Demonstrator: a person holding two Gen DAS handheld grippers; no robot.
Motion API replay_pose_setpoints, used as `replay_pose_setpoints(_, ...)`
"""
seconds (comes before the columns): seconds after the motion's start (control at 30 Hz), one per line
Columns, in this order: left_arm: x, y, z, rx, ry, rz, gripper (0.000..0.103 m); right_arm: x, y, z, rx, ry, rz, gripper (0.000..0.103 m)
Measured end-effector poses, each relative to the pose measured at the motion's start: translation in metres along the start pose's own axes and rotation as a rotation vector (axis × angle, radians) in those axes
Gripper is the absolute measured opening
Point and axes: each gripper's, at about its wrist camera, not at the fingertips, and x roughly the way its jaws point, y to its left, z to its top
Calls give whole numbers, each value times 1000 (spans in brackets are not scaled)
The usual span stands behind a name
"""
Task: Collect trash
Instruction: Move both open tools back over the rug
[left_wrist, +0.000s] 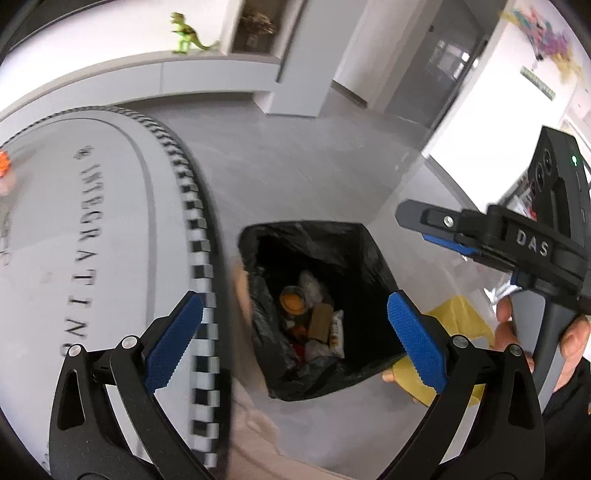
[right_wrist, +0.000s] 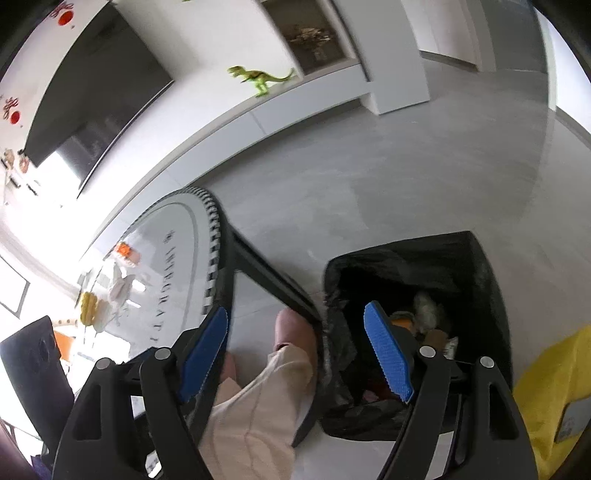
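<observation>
trash (left_wrist: 314, 321) lies inside the black-lined bin (left_wrist: 373, 254) on the grey floor, beside the round white table (left_wrist: 110, 229). left gripper (left_wrist: 295, 341) hangs above the bin, jaws spread wide, nothing between them. right gripper (right_wrist: 295, 354) also stands wide and empty over the bin's edge. a yellow bag (right_wrist: 546, 376) sits just beside the bin.

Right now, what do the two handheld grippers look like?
Both the left gripper and right gripper have black plastic arms with silver rivets and fingers faced with blue textured pads. The right gripper's black body carries raised "DAS" lettering and a green light.
</observation>
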Motion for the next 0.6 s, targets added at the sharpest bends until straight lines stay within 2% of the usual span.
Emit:
replay_pose_setpoints(0.23, -28, 48, 0, -85, -63, 43, 97, 17, 42, 3, -37, 45, 89, 80)
replay_pose_setpoints(0.6, -71, 148, -6, -258, -138, 167, 97, 66, 136, -1, -198, 105, 128, 80)
